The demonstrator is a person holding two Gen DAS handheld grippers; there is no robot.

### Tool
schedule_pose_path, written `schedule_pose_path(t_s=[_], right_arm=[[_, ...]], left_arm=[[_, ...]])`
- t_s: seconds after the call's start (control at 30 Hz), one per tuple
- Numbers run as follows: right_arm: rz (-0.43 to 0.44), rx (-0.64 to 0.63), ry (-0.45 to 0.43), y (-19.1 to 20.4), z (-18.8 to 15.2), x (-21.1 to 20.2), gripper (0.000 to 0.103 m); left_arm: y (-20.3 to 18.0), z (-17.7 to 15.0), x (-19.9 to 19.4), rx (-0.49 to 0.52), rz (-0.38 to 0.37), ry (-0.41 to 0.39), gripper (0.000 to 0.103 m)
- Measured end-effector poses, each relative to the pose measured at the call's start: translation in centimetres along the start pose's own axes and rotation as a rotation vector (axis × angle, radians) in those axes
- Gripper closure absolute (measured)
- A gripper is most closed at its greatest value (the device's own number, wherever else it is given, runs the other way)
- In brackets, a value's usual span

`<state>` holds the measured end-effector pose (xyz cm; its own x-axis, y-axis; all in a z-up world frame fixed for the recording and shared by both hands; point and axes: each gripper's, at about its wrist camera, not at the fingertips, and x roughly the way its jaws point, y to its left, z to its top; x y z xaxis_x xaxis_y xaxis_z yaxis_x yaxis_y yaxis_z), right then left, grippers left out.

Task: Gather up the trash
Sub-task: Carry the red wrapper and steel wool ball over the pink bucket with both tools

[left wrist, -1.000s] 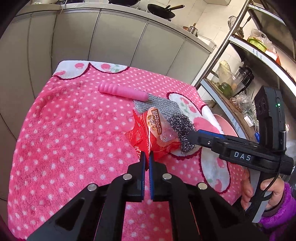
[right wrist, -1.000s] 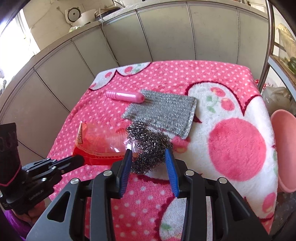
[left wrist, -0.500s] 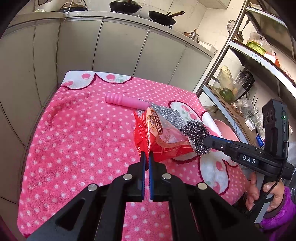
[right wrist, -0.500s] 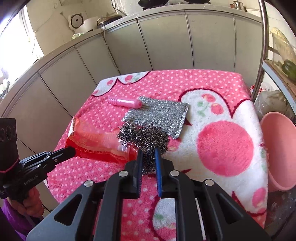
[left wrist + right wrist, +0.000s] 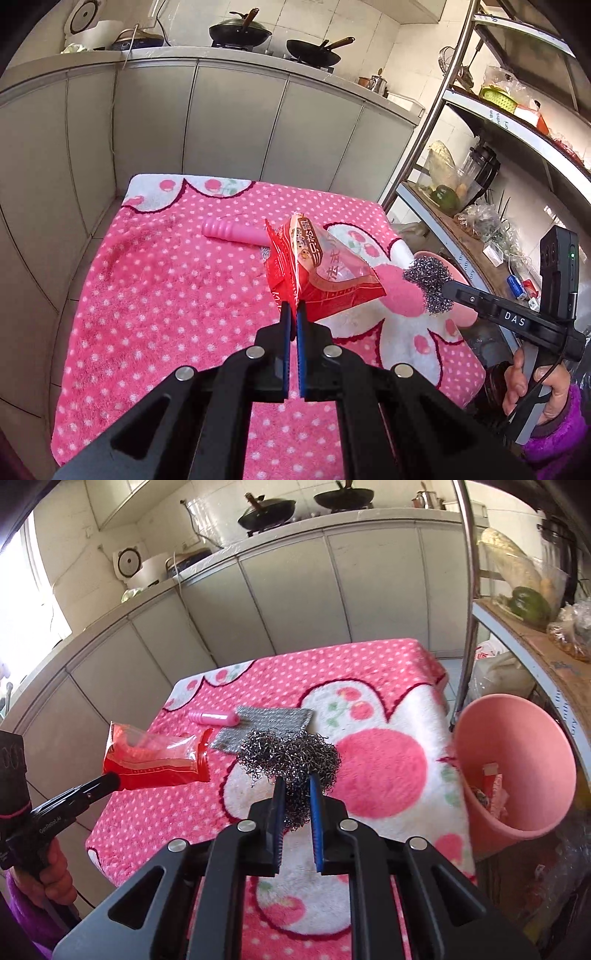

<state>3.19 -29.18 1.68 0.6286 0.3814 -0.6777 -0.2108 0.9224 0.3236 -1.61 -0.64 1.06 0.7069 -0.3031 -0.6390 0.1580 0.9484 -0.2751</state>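
My left gripper (image 5: 293, 308) is shut on the corner of a red snack wrapper (image 5: 321, 269), held up above the pink dotted blanket (image 5: 155, 295). From the right wrist view the same wrapper (image 5: 155, 755) hangs off the left gripper (image 5: 110, 781) at the left. My right gripper (image 5: 296, 786) is shut on a steel wool ball (image 5: 291, 755), lifted off the blanket (image 5: 369, 672). That ball (image 5: 428, 282) shows at the right gripper's tip in the left wrist view, near a pink bin (image 5: 458, 275).
A pink handle (image 5: 214, 716) and a flat silver scouring cloth (image 5: 273, 718) lie on the blanket. The pink bin (image 5: 517, 738) stands off the table's right edge with scraps inside. A metal shelf rack (image 5: 480, 155) rises at the right; grey cabinets (image 5: 221, 122) stand behind.
The right gripper shut on the steel wool ball and lifted it toward the right, nearer the bin. The left gripper rose, still shut on the wrapper.
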Motion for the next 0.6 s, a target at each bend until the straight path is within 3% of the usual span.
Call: schedule_pose_path(t_s=[0.27,0.6], right_arm=[[-0.065,0.05,-0.079,-3.2,0.1,-3.6,0.09],[-0.191,0.15,-0.151,-9.1,-0.5,-7.1,0.09]], left_arm=[[-3.8,1.7,0.1,0.069,-0.036,-0.025,0.101],[-11.1,4.4,2.6,0.174,-0.131,-0.039,0.101]])
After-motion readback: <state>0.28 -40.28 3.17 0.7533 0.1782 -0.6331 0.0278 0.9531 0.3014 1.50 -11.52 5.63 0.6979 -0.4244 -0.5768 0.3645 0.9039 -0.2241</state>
